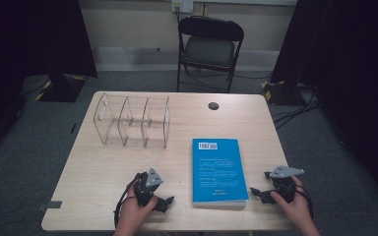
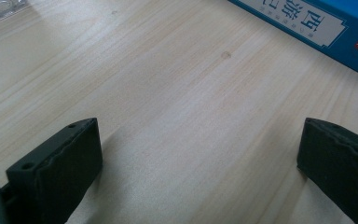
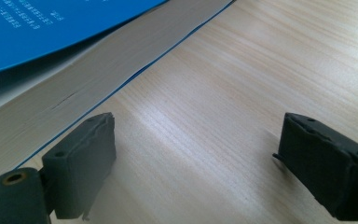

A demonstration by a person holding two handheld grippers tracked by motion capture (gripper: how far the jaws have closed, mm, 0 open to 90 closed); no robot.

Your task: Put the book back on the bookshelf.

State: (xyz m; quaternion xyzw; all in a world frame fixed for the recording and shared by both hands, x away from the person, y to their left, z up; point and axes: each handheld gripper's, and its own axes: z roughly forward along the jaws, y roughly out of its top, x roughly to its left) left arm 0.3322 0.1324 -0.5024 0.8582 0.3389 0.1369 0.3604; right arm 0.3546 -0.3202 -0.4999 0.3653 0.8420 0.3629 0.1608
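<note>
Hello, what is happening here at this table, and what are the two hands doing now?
A person sits at a wooden table with a two-jaw gripper in each hand. A blue book lies flat between them, back cover up. The left gripper and the right gripper both rest low by the book, one on each side, jaws open with only bare wood between them. Neither touches the book yet. A clear plastic rack with upright dividers stands empty farther back. It looks like the moment before the book is picked up.

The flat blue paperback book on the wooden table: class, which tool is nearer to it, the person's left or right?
Right. The right tool sits just off the flat blue paperback book's near right corner, apart from it; the left tool rests farther off, beyond its left edge.
</note>
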